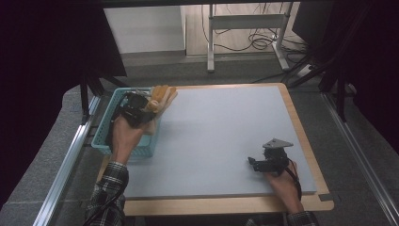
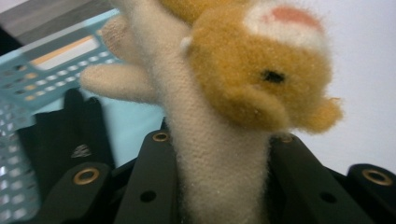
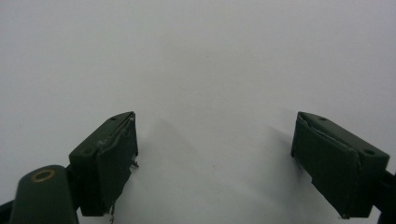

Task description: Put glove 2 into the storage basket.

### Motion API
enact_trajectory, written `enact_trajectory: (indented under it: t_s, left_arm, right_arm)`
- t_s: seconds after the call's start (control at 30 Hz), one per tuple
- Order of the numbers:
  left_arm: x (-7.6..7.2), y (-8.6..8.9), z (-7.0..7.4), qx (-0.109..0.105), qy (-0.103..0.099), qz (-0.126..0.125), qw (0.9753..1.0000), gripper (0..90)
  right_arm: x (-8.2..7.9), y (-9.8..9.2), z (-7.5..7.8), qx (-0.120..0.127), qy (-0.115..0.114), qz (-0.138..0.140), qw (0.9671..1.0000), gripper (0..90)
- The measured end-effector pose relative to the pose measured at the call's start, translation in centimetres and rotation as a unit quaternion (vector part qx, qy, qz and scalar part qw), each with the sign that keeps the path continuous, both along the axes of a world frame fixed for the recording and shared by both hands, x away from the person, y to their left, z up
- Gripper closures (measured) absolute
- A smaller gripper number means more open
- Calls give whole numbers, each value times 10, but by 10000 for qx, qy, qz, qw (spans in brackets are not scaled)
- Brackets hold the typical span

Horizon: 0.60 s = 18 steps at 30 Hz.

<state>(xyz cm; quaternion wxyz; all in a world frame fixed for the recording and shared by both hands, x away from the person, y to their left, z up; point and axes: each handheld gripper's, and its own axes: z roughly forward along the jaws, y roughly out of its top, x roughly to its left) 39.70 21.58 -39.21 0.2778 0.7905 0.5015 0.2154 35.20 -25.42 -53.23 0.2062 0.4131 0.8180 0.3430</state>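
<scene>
Left tongs [image 1: 147, 104] clamped on a plush toy [image 2: 219, 154], jaws pressed against both sides of its cream body; orange-tan head with a white and pink patch tips toward the right in the left gripper view. Toy [image 1: 162, 96] held up over the right rim of the light blue basket [image 1: 106, 141], which sits at the left edge of the surface [image 1: 221, 136]. Dark item inside the basket [image 2: 65, 135], cannot tell what it is. Right tongs [image 3: 215, 163] wide apart, holding nothing, low over bare surface. Right tongs [image 1: 252, 163] near the front right corner, well apart from toy and basket.
</scene>
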Motion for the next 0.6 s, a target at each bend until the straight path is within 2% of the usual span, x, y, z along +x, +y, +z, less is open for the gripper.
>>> enact_trajectory:
  t_s: [0.13,0.27,0.47,0.6]
  left_arm:
    - [2,17,-1,112,27,208,9997,736]
    - [7,32,-9,212,161,417,9988,734]
    - [22,49,-33,202,479,683,9963,730]
    - [32,54,-52,171,693,804,9942,728]
  right_arm:
    - [0,0,0,2,-3,-1,10000,142]
    - [0,0,0,3,-3,-2,10000,142]
    - [0,0,0,1,-2,-1,10000,142]
    - [0,0,0,4,-2,-3,10000,142]
